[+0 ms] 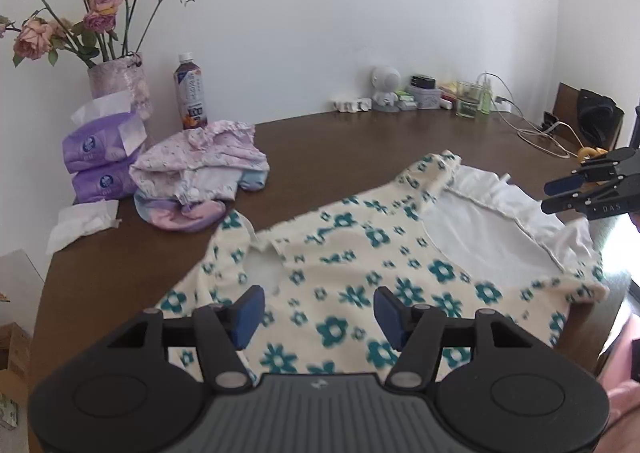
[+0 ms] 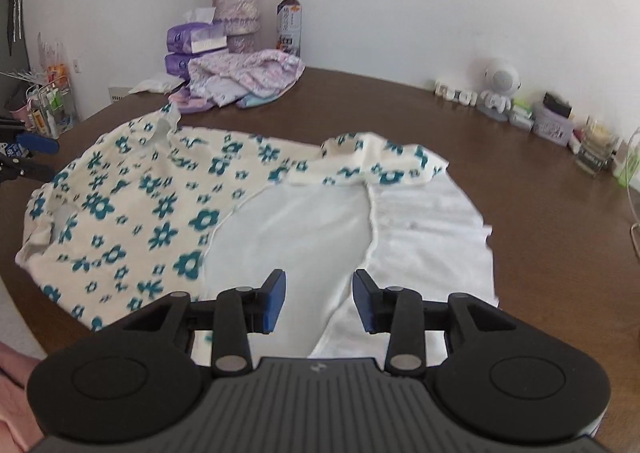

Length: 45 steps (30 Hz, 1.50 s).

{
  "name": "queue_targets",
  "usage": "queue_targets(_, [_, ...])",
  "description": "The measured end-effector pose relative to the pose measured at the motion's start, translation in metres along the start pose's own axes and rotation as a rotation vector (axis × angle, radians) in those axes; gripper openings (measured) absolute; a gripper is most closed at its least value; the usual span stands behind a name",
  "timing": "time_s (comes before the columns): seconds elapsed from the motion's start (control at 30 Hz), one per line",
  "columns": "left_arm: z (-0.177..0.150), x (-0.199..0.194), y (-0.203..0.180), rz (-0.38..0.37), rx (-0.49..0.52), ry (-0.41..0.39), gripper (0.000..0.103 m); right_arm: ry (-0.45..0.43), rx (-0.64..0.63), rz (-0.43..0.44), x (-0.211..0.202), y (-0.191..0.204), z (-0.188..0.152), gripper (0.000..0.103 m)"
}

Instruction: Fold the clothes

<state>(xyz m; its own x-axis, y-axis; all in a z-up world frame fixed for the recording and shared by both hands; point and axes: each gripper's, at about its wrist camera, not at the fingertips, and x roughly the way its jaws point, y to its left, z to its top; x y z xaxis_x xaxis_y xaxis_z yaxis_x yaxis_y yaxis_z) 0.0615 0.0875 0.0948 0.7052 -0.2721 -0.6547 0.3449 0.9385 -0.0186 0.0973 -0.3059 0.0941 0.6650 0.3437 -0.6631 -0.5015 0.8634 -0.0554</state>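
Observation:
A cream garment with teal flowers lies spread on the brown table, its white inside turned up on one side. My left gripper hovers open above the flowered part, nothing between its blue pads. My right gripper hovers open over the white part, also with nothing in it. The right gripper shows at the right edge of the left wrist view, and the left gripper at the left edge of the right wrist view.
A heap of pink and lilac clothes lies at the back left beside purple tissue packs, a vase of roses and a drink bottle. Small items, a glass and cables line the wall.

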Motion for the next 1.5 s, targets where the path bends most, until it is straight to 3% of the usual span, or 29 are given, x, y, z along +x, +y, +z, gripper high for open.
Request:
queue_targets(0.1, [0.034, 0.035, 0.019, 0.001, -0.087, 0.034, 0.059, 0.009, 0.001, -0.018, 0.032, -0.006, 0.036, 0.037])
queue_targets(0.2, [0.048, 0.084, 0.038, -0.013, -0.224, 0.11, 0.059, 0.037, 0.062, -0.019, 0.075, -0.016, 0.067, 0.037])
queue_targets(0.3, [0.05, 0.122, 0.052, 0.004, -0.321, 0.158, 0.058, 0.069, 0.107, -0.017, 0.114, -0.023, 0.087, 0.037])
queue_targets(0.4, [0.049, 0.145, 0.066, 0.037, -0.392, 0.182, 0.054, 0.078, 0.051, -0.079, 0.143, -0.022, 0.098, 0.037])
queue_targets(0.53, [0.049, 0.157, 0.083, 0.029, -0.505, 0.161, 0.051, 0.1, 0.002, -0.158, 0.17, -0.026, 0.103, 0.037])
queue_targets(0.6, [0.051, 0.161, 0.089, 0.021, -0.555, 0.142, 0.047, 0.117, 0.018, -0.151, 0.179, -0.03, 0.103, 0.037])
queue_targets(0.63, [0.052, 0.163, 0.091, 0.019, -0.562, 0.134, 0.041, 0.125, 0.027, -0.146, 0.183, -0.032, 0.102, 0.037])
queue_targets(0.7, [0.052, 0.168, 0.094, -0.002, -0.582, 0.125, 0.018, 0.131, 0.037, -0.121, 0.186, -0.033, 0.1, 0.031])
queue_targets(0.73, [0.051, 0.17, 0.095, -0.015, -0.593, 0.114, 0.001, 0.133, 0.042, -0.109, 0.188, -0.034, 0.099, 0.019])
queue_targets(0.77, [0.05, 0.17, 0.094, -0.016, -0.59, 0.093, 0.001, 0.135, 0.047, -0.096, 0.189, -0.035, 0.098, 0.009])
queue_targets(0.83, [0.051, 0.168, 0.09, 0.011, -0.548, 0.04, 0.0, 0.119, 0.048, -0.087, 0.187, -0.033, 0.098, 0.002])
queue_targets(1.0, [0.053, 0.161, 0.099, -0.053, -0.595, -0.099, 0.0, 0.045, 0.132, -0.08, 0.172, -0.046, 0.106, 0.001])
queue_targets(1.3, [0.05, 0.198, 0.103, -0.018, -0.576, -0.059, 0.002, 0.091, 0.173, -0.106, 0.196, -0.052, 0.095, 0.002])
queue_targets(1.4, [0.048, 0.193, 0.107, -0.058, -0.598, -0.053, 0.017, 0.076, 0.227, -0.083, 0.19, -0.062, 0.094, 0.013])
queue_targets(1.43, [0.048, 0.189, 0.107, -0.075, -0.605, -0.059, 0.032, 0.058, 0.264, -0.064, 0.182, -0.069, 0.095, 0.029])
queue_targets(1.47, [0.048, 0.184, 0.107, -0.084, -0.609, -0.065, 0.04, 0.033, 0.29, -0.06, 0.173, -0.076, 0.095, 0.039])
queue_targets(1.5, [0.048, 0.178, 0.105, -0.081, -0.602, -0.062, 0.041, 0.007, 0.316, -0.058, 0.164, -0.084, 0.095, 0.04])
